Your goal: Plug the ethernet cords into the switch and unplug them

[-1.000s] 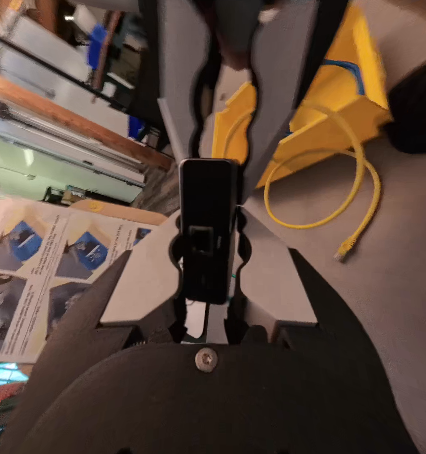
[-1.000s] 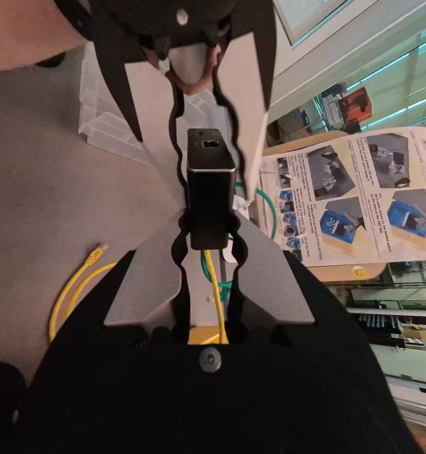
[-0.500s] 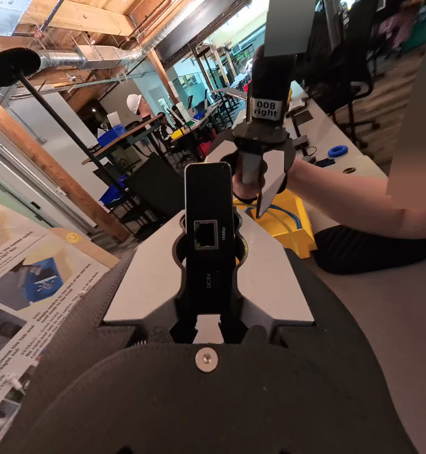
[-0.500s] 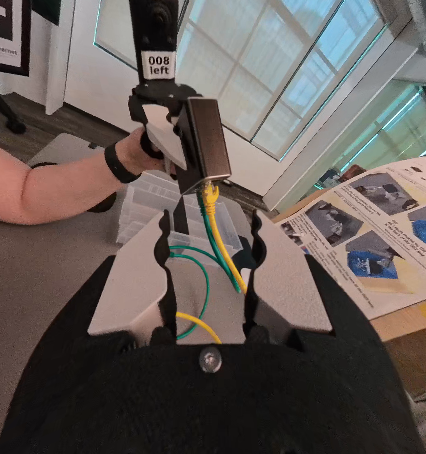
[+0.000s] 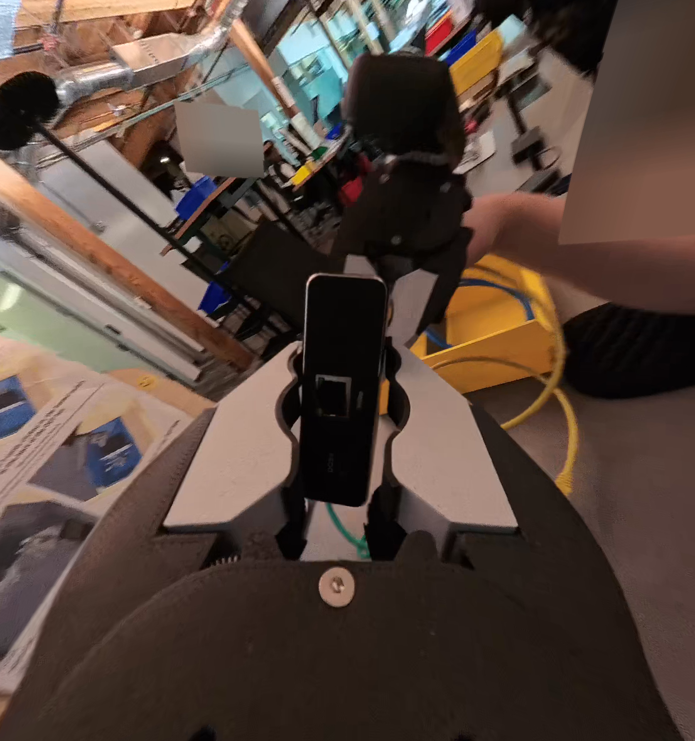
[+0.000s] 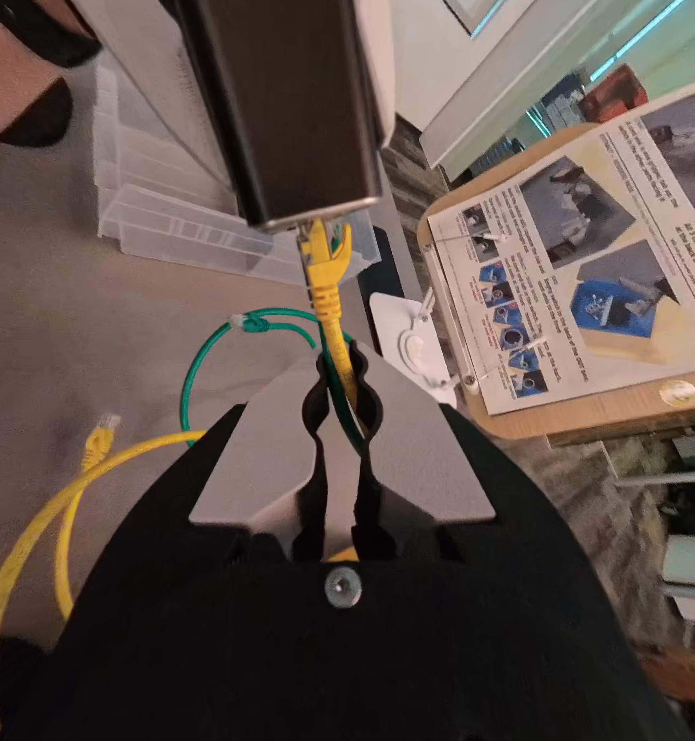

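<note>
Grey table (image 6: 97,320): open surface at the left; a clear plastic organiser (image 6: 169,224) and a printed instruction sheet (image 6: 578,280) on a wooden board crowd the far and right edges. Black switch (image 5: 340,385): held off the table, clamped upright in the left gripper (image 5: 340,401). Right gripper (image 6: 340,385): fingers nearly together around the yellow cord (image 6: 338,345) and green cord (image 6: 340,397) just below their plugs in the switch; whether they pinch the cords I cannot tell.
</note>
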### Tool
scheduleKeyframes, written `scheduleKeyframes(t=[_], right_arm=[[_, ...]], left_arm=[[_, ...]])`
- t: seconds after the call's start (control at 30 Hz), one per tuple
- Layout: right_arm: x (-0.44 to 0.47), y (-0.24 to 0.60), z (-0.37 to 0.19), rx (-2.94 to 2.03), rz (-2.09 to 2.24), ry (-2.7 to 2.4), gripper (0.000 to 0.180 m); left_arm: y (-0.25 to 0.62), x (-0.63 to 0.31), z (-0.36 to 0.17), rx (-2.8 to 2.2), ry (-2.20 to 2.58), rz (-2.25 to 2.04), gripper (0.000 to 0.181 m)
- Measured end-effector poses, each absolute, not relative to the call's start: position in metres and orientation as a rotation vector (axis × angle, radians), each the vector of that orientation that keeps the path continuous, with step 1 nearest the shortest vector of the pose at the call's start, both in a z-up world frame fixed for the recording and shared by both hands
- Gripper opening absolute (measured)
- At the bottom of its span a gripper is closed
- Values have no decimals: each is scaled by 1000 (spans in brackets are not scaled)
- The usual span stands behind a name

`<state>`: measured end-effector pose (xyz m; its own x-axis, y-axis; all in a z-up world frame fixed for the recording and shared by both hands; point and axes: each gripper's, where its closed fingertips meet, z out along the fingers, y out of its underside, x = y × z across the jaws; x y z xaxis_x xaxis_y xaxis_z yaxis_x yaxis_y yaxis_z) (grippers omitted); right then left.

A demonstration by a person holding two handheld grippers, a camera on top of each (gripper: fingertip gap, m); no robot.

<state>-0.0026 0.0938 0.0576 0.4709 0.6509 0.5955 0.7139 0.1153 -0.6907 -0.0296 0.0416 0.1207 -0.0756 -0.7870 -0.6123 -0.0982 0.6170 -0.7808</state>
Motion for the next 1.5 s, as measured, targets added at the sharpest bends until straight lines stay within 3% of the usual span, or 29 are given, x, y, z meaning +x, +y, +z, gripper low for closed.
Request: scheduleKeyframes(t=[0.23, 0.33, 0.43, 0.5, 0.57, 0.93, 1.03, 1.13, 1.27, 1.37, 1.5], right_arm=[[21, 106, 58, -1694, -398, -1153, 3], [23, 107, 58, -1704, -495, -1162, 4], [26, 108, 58, -1692, -618, -1187, 5], [32, 109, 60, -1671, -716, -1209, 5], [35, 110, 60, -1671, -749, -1211, 4], [42, 102, 74, -1580, -905, -1238, 3], [35, 84, 98, -1477, -920, -1219, 26], [16, 48, 139, -1289, -810, -1163, 42], [-5, -33, 218, -875, -350, -974, 40], [30, -90, 264, -651, 13, -770, 34], [78, -92, 263, -602, 156, -684, 24]], left_arm=[[68, -23, 107, -817, 1538, -132, 68], [75, -23, 104, -803, 1529, 98, 71], [80, -19, 98, -752, 1536, 255, 67], [84, -13, 87, -704, 1569, 312, 50], [91, -9, 80, -694, 1582, 335, 45], [111, -8, 81, -700, 1531, 441, 35], [104, -7, 91, -638, 1494, 418, 35], [97, -14, 108, -586, 1429, 369, 34], [83, -29, 132, -530, 1354, 242, 34], [67, -38, 143, -478, 1338, 115, 34], [39, -42, 154, -411, 1328, -101, 33]])
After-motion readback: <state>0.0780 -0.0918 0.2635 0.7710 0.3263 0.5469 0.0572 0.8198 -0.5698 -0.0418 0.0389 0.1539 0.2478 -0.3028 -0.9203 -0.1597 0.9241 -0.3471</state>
